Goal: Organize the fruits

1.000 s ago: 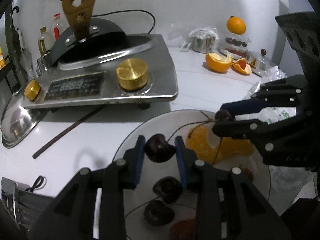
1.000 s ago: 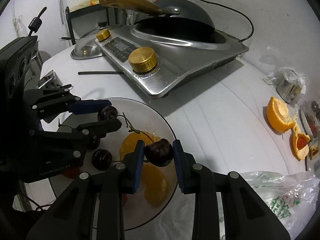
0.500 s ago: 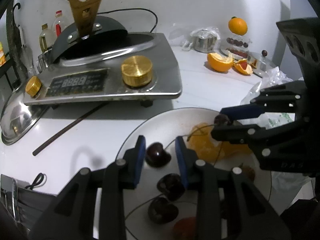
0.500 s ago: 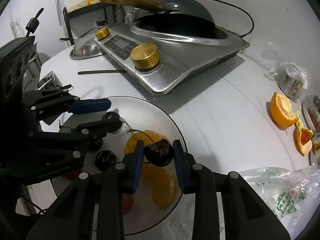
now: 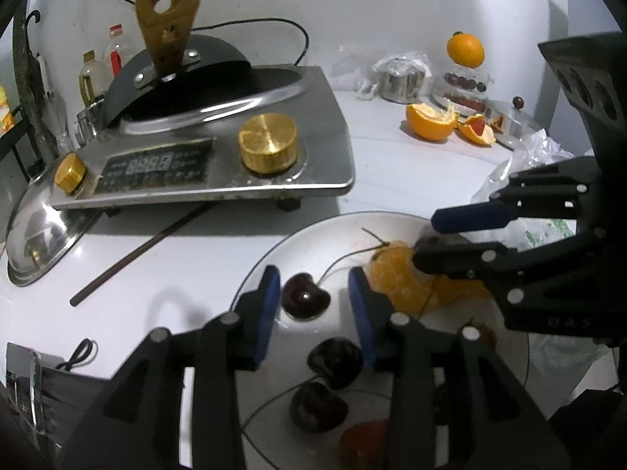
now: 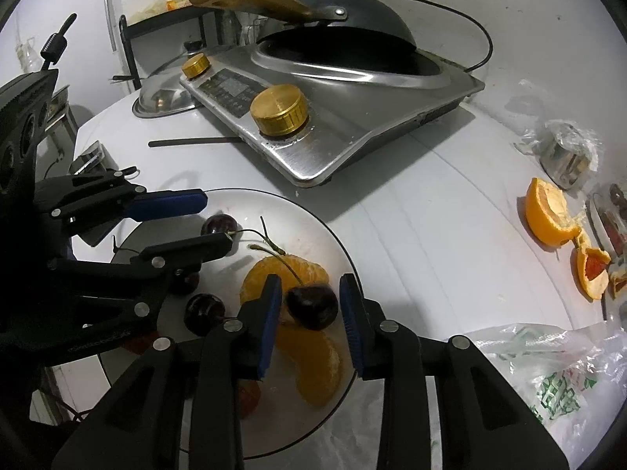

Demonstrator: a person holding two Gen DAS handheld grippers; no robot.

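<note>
— Where are we on the fruit?

— I'm at the release step. My left gripper (image 5: pixel 314 293) has just been opening; its cherry (image 5: pixel 305 300) sits free between the narrowly parted pads, near the glass plate (image 5: pixel 298 235)'s far-left rim.

— And the other?

— My right gripper (image 6: pixel 309 305) has been opening too, its dark cherry (image 6: pixel 312 308) loose on the orange segments (image 6: pixel 284 274) by the plate's right edge.

— Next?

— I judge both need lifting straight clear, minding the stems.
</note>
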